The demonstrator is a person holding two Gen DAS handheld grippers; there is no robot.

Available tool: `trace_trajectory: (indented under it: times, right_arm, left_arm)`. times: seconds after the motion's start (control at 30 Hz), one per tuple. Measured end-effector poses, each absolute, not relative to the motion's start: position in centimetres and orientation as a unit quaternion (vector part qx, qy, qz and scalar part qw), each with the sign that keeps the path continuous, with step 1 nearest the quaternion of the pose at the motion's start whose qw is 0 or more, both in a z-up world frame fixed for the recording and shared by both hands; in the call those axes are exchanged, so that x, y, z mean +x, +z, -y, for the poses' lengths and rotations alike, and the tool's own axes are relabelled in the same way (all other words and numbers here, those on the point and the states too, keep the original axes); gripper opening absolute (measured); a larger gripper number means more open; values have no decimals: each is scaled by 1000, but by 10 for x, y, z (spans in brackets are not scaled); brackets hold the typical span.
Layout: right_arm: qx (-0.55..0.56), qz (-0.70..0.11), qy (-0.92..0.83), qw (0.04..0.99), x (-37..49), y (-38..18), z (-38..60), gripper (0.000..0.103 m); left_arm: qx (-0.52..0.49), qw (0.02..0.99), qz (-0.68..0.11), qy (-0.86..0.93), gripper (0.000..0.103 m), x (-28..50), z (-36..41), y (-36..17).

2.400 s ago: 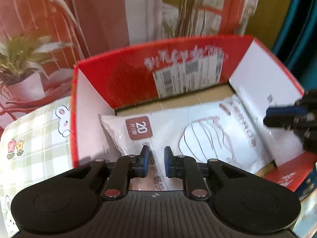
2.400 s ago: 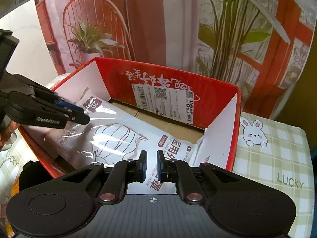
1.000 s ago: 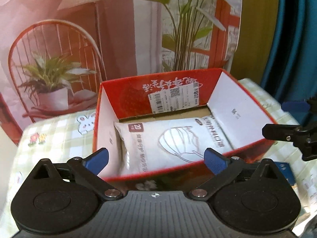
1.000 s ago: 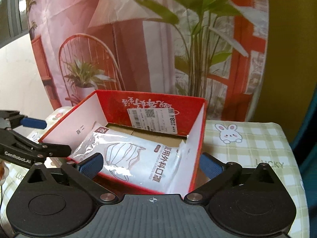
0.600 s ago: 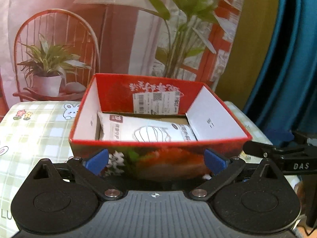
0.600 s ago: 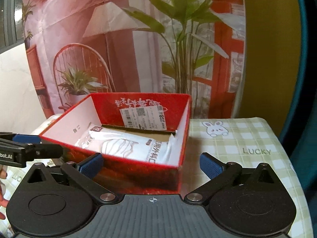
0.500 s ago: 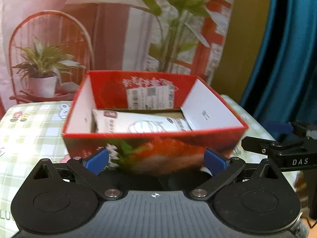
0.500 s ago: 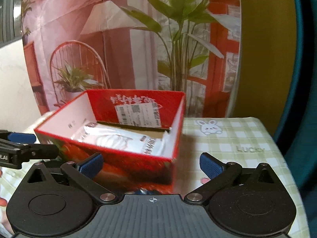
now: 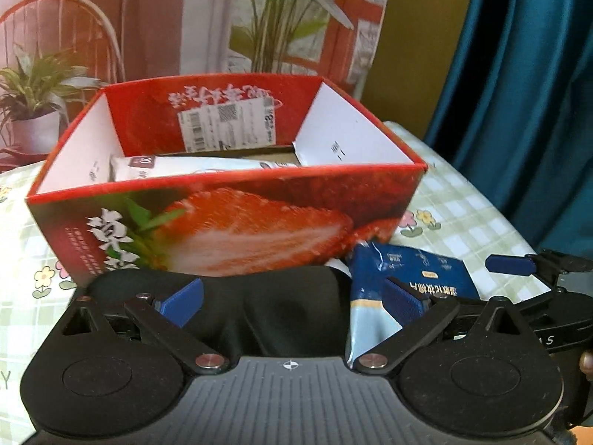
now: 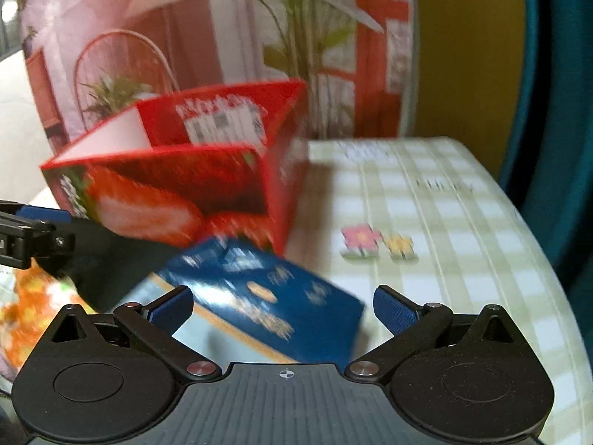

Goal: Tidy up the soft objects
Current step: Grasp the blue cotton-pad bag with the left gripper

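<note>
A red strawberry-print box (image 9: 229, 222) stands on the table with a white mask pack (image 9: 192, 166) lying inside. In front of it lie a black soft eye mask (image 9: 281, 307) and a blue soft pack (image 9: 415, 274). My left gripper (image 9: 292, 298) is open, low over the eye mask, empty. My right gripper (image 10: 283, 307) is open, its fingers on either side of the blue pack (image 10: 267, 304), not closed on it. The box also shows in the right wrist view (image 10: 178, 193), blurred.
The table has a green checked cloth (image 10: 426, 222) with flower prints. A printed backdrop (image 9: 222, 18) hangs behind the box. A teal curtain (image 9: 519, 92) hangs at the right. An orange patterned item (image 10: 26, 304) lies at the left edge.
Both grippers let go of the white mask pack in the box, opened wide, pulled back and dropped low in front of the box, over the eye mask and the blue pack.
</note>
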State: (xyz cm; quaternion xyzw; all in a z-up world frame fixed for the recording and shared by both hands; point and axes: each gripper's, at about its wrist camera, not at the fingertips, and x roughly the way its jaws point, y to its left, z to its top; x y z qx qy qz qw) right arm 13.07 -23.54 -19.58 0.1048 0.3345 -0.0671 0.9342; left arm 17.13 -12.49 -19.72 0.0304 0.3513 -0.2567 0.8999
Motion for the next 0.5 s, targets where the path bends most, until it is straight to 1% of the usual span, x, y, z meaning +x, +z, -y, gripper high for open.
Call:
trace_trajectory:
  times: [0.17, 0.3, 0.4, 0.43, 0.5]
  right_arm:
    - [133, -364, -73, 919, 125, -213, 251, 103]
    - [182, -371, -64, 908, 123, -224, 263, 103]
    - [194, -366, -51, 909, 122, -225, 265, 102]
    - [197, -363, -42, 910, 122, -224, 265, 100]
    - [198, -362, -25, 910, 123, -223, 264, 95]
  left_arm:
    - [29, 895, -360, -262, 103, 173, 135, -202]
    - [37, 885, -373, -278, 102, 174, 144, -207]
    - [44, 878, -379, -291, 93, 174, 148, -210]
    - [40, 875, -382, -295, 89, 174, 148, -210]
    - [31, 871, -387, -302, 89, 175, 147, -212]
